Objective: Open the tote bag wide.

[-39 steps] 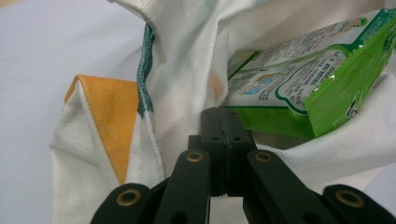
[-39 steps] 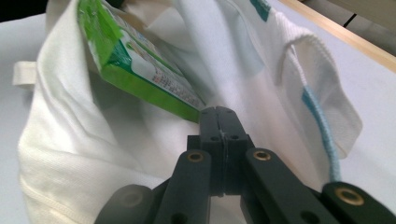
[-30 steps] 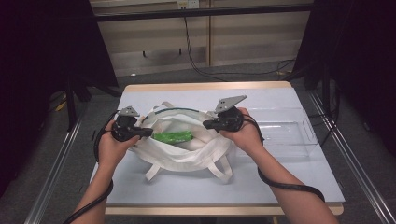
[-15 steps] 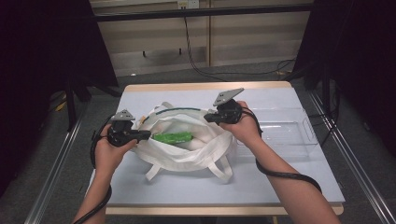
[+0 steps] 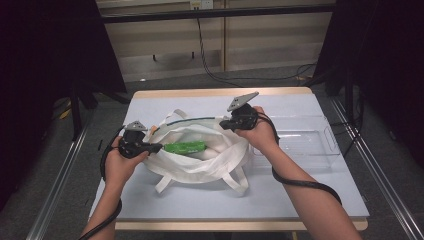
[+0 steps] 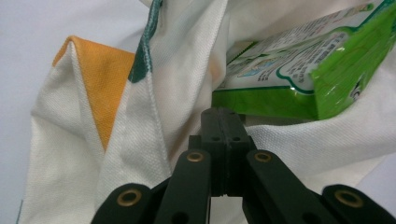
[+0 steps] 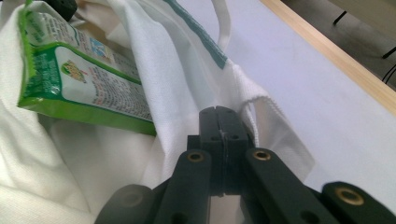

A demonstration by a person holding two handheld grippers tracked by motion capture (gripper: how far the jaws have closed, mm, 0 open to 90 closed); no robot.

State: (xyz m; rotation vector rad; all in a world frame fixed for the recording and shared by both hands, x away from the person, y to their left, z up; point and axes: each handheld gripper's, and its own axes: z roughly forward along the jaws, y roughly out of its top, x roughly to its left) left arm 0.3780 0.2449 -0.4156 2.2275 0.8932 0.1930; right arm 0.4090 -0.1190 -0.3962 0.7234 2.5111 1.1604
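Fingers of both grippers, left gripper (image 5: 150, 148) and right gripper (image 5: 223, 123), pinch opposite rims of the white tote bag (image 5: 200, 165) on the tabletop (image 5: 280, 200); the green packet (image 5: 185, 147) lies inside between them, its long axis pointing hand to hand, nearer the left.

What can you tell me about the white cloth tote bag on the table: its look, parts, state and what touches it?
The white cloth tote bag lies slumped on the pale table, with its mouth held open. It is woven fabric with a teal stripe, an orange patch at one corner and white strap handles spread toward the person. A green printed packet lies inside. The left gripper and the right gripper are each shut on the rim at opposite sides.
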